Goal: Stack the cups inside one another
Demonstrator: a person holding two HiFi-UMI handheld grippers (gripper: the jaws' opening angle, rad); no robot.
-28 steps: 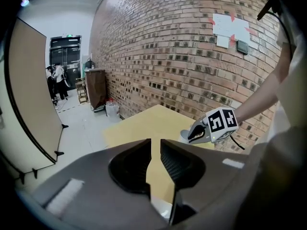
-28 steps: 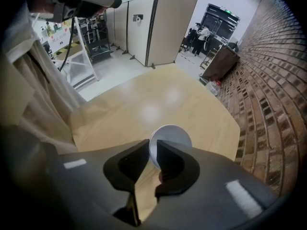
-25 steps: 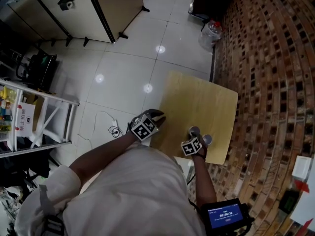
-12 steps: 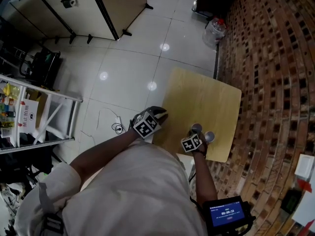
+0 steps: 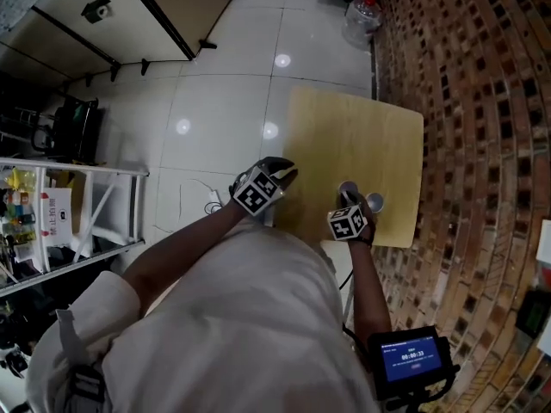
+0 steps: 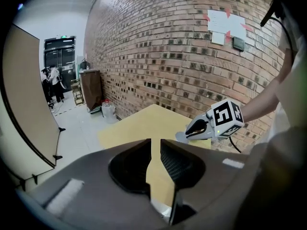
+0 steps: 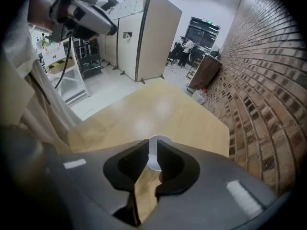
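The right gripper (image 7: 153,150) has its fingers pinching the wall of a white cup (image 7: 159,140). The cup's rim shows just past the fingertips, low in the middle of the right gripper view. In the head view this cup is over the lower right part of the wooden desk (image 5: 353,127), and a second cup (image 5: 376,201) stands just to its right. The left gripper (image 6: 155,146) hangs at the desk's lower left edge, its fingers a narrow slit apart with nothing between them.

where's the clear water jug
Head view, top right: the clear plastic water jug stands on the white tiled floor by the brick wall, beyond the wooden table.
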